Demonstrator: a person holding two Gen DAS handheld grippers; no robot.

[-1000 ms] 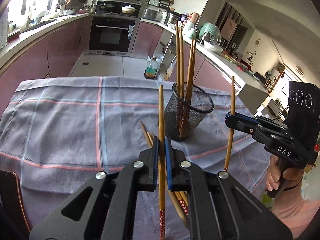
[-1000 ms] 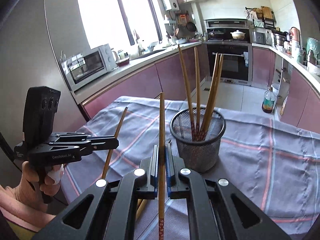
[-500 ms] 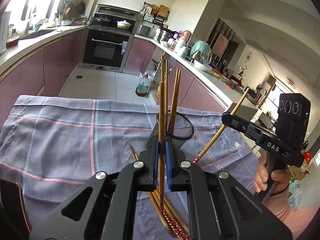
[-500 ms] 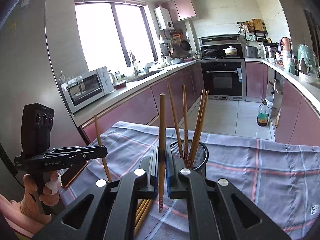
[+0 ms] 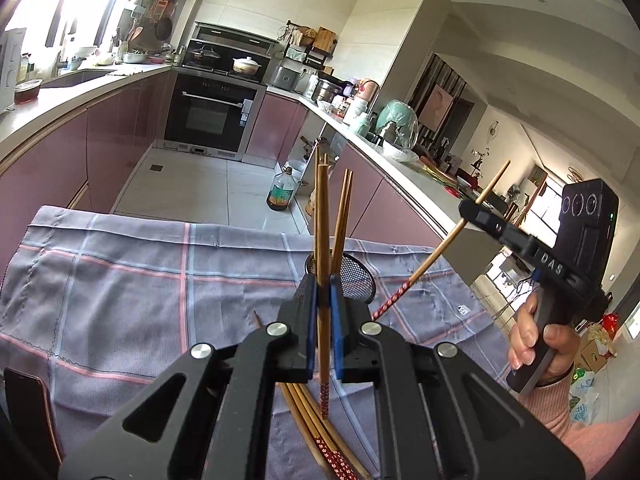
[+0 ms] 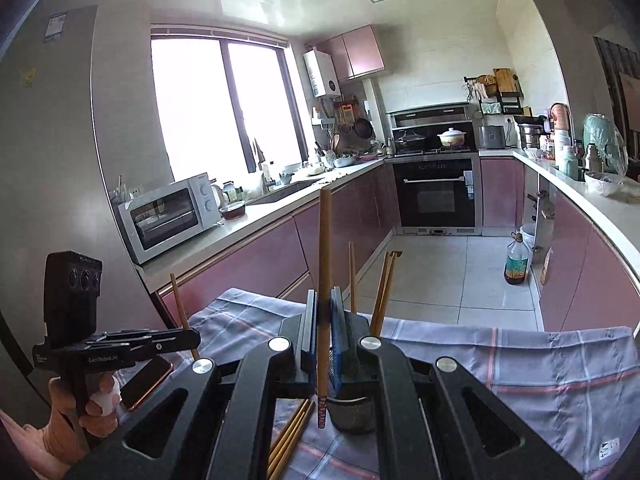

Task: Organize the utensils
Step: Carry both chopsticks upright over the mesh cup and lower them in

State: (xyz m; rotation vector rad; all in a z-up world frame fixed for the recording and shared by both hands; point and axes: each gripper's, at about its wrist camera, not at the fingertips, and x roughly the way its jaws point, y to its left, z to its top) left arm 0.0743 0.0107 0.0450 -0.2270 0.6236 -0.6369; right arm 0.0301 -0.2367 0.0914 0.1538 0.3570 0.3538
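Left wrist view: left tongs [image 5: 323,320] clamped on a brown wooden chopstick with a red patterned tip [image 5: 322,264], held about upright, tip hanging above the loose pile of matching chopsticks [image 5: 320,432] on the bench at 6 o'clock. Black wire-mesh cylinder holder [image 5: 356,280] sits just behind the tongs, mostly hidden, a few chopsticks already standing in it. At 3 o'clock the right tongs [image 5: 470,210] grip a second chopstick [image 5: 440,254], slanted, red end pointing down towards the holder rim. Grey checked cloth [image 5: 120,280] covers the bench.

Right wrist view: right tongs [image 6: 323,332] shut on their chopstick [image 6: 324,256], tip just beside the holder [image 6: 352,412] at 6 o'clock. Left tongs [image 6: 192,336] at 9 o'clock hold theirs.

Risks: both sticks head for one small opening, so they may collide or knock the standing ones; a slanted tip could catch the mesh rim and tip the light holder.

Versus a second ago: both tongs higher, pointing less steeply down; the right chopstick went from upright to slanted; holder now largely hidden.
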